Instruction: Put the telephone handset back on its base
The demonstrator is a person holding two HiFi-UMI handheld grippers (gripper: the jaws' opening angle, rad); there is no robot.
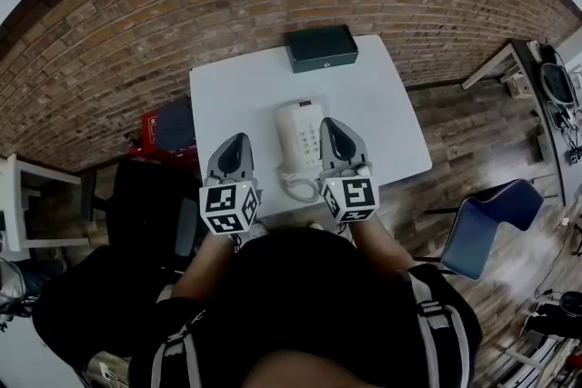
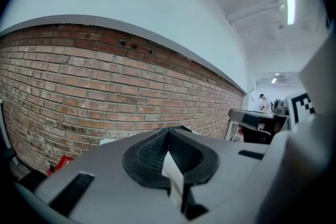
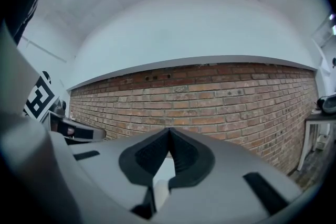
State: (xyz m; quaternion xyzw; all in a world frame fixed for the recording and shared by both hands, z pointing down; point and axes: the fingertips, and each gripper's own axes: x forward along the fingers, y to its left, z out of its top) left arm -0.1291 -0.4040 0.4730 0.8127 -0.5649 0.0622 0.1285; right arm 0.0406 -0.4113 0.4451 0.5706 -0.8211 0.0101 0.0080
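Note:
In the head view a cream telephone (image 1: 298, 139) lies on the white table (image 1: 382, 95), its coiled cord (image 1: 296, 187) curling at the near end. The handset (image 1: 287, 141) appears to lie along the base's left side. My right gripper (image 1: 330, 124) hovers over the phone's right part and hides it; its jaws are shut with nothing between them. My left gripper (image 1: 238, 141) is held to the left of the phone, over the table, also shut and empty. Both gripper views look at the brick wall past the shut left gripper (image 2: 168, 131) and right gripper (image 3: 169, 129).
A black box (image 1: 321, 47) sits at the table's far edge. A blue chair (image 1: 486, 232) stands at the right, a black chair (image 1: 150, 204) and a red item (image 1: 151, 124) at the left. A brick wall (image 1: 182, 4) runs behind the table.

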